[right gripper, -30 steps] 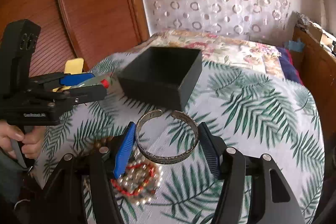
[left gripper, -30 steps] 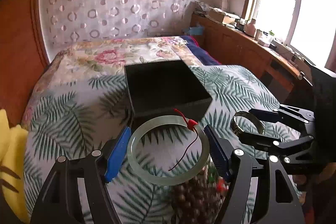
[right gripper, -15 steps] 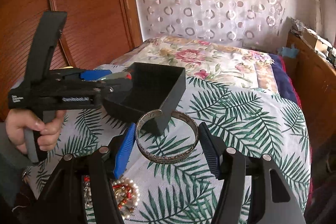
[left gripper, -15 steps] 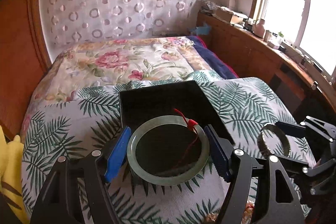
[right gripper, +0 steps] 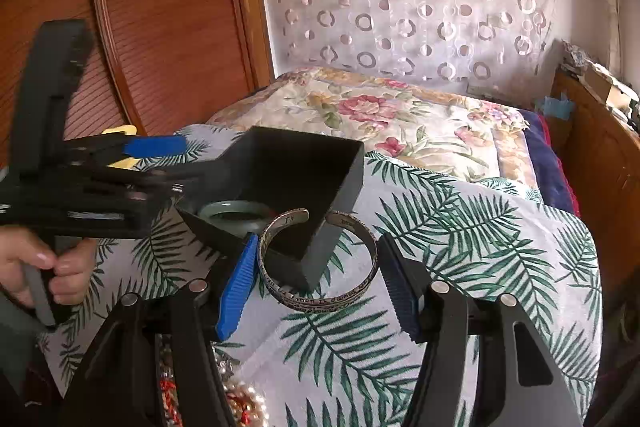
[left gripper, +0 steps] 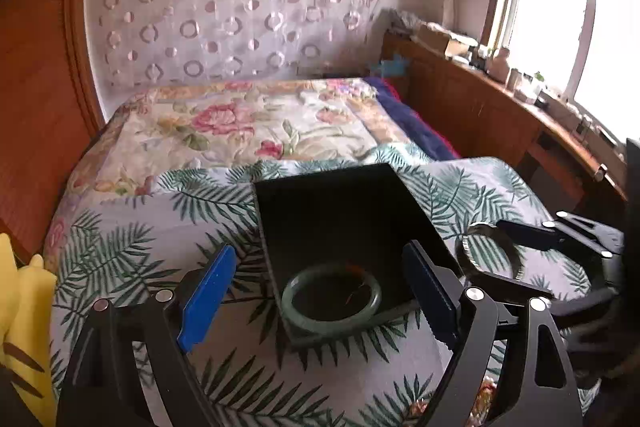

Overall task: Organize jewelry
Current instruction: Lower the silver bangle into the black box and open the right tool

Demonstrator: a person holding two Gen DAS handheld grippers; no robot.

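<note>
A pale green jade bangle [left gripper: 331, 297] with a red thread lies inside the open black box [left gripper: 340, 211] near its front edge; it also shows in the right wrist view [right gripper: 232, 213]. My left gripper [left gripper: 320, 297] is open and empty, with its jaws apart above the box's front. My right gripper [right gripper: 318, 277] is shut on a silver engraved cuff bracelet [right gripper: 320, 297] and holds it just at the black box's [right gripper: 288, 163] near corner. In the left wrist view the cuff [left gripper: 490, 253] hangs to the right of the box.
The box stands on a palm-leaf cloth [right gripper: 460, 247] over a bed with a floral quilt [left gripper: 248, 123]. A heap of pearl and red bead jewelry [right gripper: 240, 403] lies below the right gripper. A wooden headboard [right gripper: 160, 19] is at left, a yellow object [left gripper: 24, 307] at far left.
My left gripper opened and let go of the jade bangle, which dropped into the black box. My right gripper carried the silver cuff closer to the box's corner.
</note>
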